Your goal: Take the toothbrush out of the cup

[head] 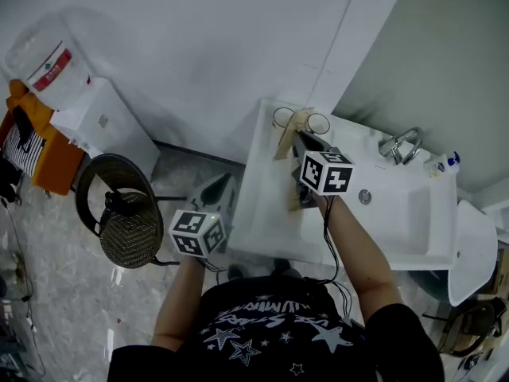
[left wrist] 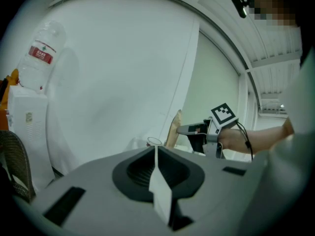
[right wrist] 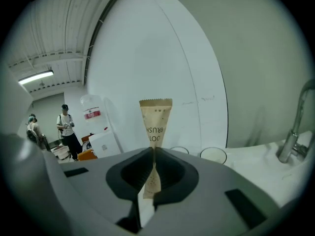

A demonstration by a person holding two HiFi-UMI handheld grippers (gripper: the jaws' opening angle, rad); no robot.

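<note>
White ceramic washbasin (head: 413, 213) set against pale wall (head: 199, 38), grey floor (head: 48, 293) at 9 o'clock; tan paper-wrapped toothbrush (right wrist: 155, 122) pinched by right gripper (right wrist: 154, 154) (left gripper (left wrist: 156, 154) closed, empty).

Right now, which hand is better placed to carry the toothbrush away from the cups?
Right. Its fingers pinch the wrapped toothbrush over the sink, close to the cups. The left fingers are shut on nothing, out beside the sink.

White sink (head: 398, 237) w/ 2 cups (head: 318, 123) at far corner, faucet (head: 402, 146) on rim.
</note>
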